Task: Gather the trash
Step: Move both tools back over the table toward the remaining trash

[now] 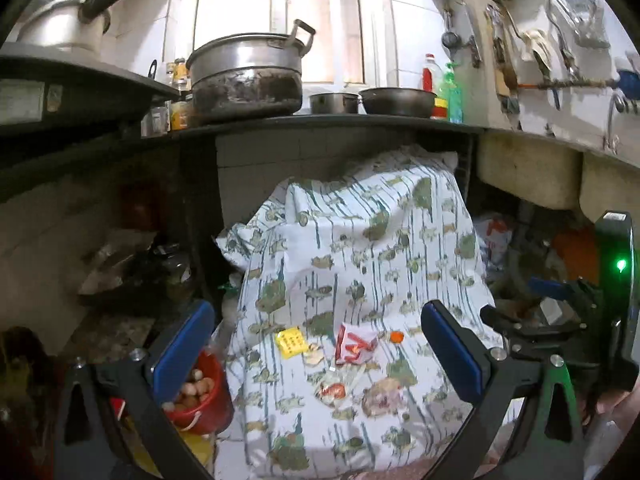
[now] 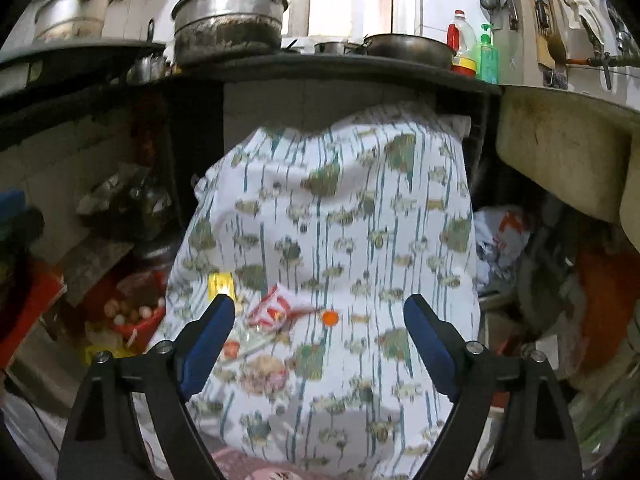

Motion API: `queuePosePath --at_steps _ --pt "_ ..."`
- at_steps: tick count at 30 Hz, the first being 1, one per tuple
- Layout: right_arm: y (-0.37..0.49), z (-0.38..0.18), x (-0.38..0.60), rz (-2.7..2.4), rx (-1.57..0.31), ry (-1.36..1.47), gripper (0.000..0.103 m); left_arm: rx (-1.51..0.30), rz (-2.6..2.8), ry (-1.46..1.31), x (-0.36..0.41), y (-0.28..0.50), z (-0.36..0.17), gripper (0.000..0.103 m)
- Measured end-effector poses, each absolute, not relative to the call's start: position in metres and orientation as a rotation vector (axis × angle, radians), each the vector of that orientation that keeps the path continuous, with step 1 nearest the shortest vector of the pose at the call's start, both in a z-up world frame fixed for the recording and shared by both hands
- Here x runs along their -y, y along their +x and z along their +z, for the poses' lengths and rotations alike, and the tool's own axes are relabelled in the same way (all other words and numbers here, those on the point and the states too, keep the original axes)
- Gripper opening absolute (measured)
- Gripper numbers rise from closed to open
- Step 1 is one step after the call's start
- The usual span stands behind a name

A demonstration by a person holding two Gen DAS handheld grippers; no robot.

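A white cloth [image 1: 360, 240] printed with green shapes drapes over a mound under the counter. On its lower slope lie a yellow wrapper [image 1: 292, 342], a red-and-white wrapper [image 1: 354, 346], a small orange cap [image 1: 397, 336] and some food scraps [image 1: 380, 396]. My left gripper [image 1: 316, 312] is open above this litter, with nothing between its blue pads. The right wrist view shows the same cloth [image 2: 340, 220], yellow wrapper [image 2: 221, 282], red-and-white wrapper [image 2: 272, 306] and orange cap [image 2: 330, 317]. My right gripper [image 2: 319, 302] stands wide open over them, holding nothing.
A red bucket [image 1: 200, 392] of small round items sits left of the cloth. A dark counter [image 1: 320, 124] above carries a big sooty pot [image 1: 246, 76], pans and bottles. A stone sink [image 1: 528, 176] hangs at right, with a plastic bag [image 1: 494, 236] and clutter below.
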State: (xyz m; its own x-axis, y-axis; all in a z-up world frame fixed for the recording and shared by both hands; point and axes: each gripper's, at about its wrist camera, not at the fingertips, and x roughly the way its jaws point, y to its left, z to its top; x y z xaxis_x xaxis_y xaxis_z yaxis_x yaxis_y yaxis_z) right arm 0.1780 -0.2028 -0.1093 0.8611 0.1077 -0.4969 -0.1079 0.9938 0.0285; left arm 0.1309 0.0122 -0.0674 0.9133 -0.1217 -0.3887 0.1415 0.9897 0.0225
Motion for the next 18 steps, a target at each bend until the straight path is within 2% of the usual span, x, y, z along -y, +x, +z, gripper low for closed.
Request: queuePosePath --at_steps 4,7,9,15,18 --pt "0.198 -0.117 0.206 0.078 -0.506 0.051 0.090 -0.443 -0.084 0.033 -0.022 0.156 -0.088 0.103" --pt "0.209 -0.145 0.208 0.001 -0.525 0.075 0.090 -0.557 -0.151 -0.119 -0.043 0.182 -0.121 0.103" --pt "0.219 -0.160 0.208 -0.053 -0.562 0.076 0.090 -0.673 -0.113 -0.198 -0.054 0.204 -0.145 0.103" --pt "0.253 -0.187 0.204 -0.041 -0.661 0.043 0.090 -0.734 -0.045 -0.186 -0.061 0.236 -0.162 0.103" --pt "0.276 -0.209 0.197 0.025 -0.799 0.083 0.090 -0.799 -0.042 -0.208 -0.063 0.248 -0.172 0.103"
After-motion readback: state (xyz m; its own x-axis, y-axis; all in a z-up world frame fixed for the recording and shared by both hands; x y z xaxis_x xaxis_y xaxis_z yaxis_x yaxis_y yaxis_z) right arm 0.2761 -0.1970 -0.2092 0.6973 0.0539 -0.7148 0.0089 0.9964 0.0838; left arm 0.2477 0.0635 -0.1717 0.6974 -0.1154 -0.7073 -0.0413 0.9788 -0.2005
